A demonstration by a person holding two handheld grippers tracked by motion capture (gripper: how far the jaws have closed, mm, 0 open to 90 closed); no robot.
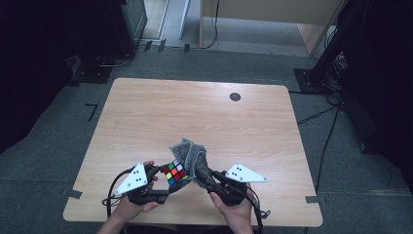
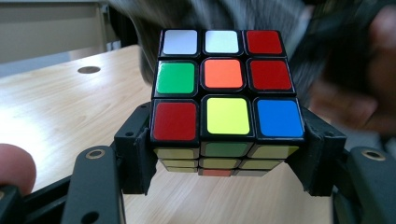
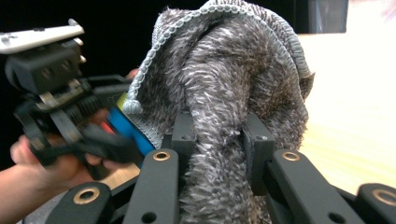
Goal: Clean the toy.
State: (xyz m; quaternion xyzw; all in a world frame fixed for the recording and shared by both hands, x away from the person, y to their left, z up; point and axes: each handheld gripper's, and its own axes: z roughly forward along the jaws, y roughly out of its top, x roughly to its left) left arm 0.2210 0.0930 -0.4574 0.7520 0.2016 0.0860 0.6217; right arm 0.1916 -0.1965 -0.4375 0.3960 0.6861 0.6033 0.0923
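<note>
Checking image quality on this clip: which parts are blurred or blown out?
Left gripper view: cube sharp, cloth and hand behind it blurred. Right gripper view: cloth sharp, left gripper smeared, table overexposed. High view: evenly lit table, dark surroundings.

Cloth (image 1: 191,155) right of, against cube (image 1: 175,173)

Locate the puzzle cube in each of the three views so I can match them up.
High view: the puzzle cube sits low and centre-left, in the left gripper, beside the grey cloth.
Left gripper view: it is at the centre, clamped between the black jaws.
Right gripper view: a blurred blue and red part peeks out at left, behind the cloth's edge.
Shared landmark: the grey cloth.
</note>
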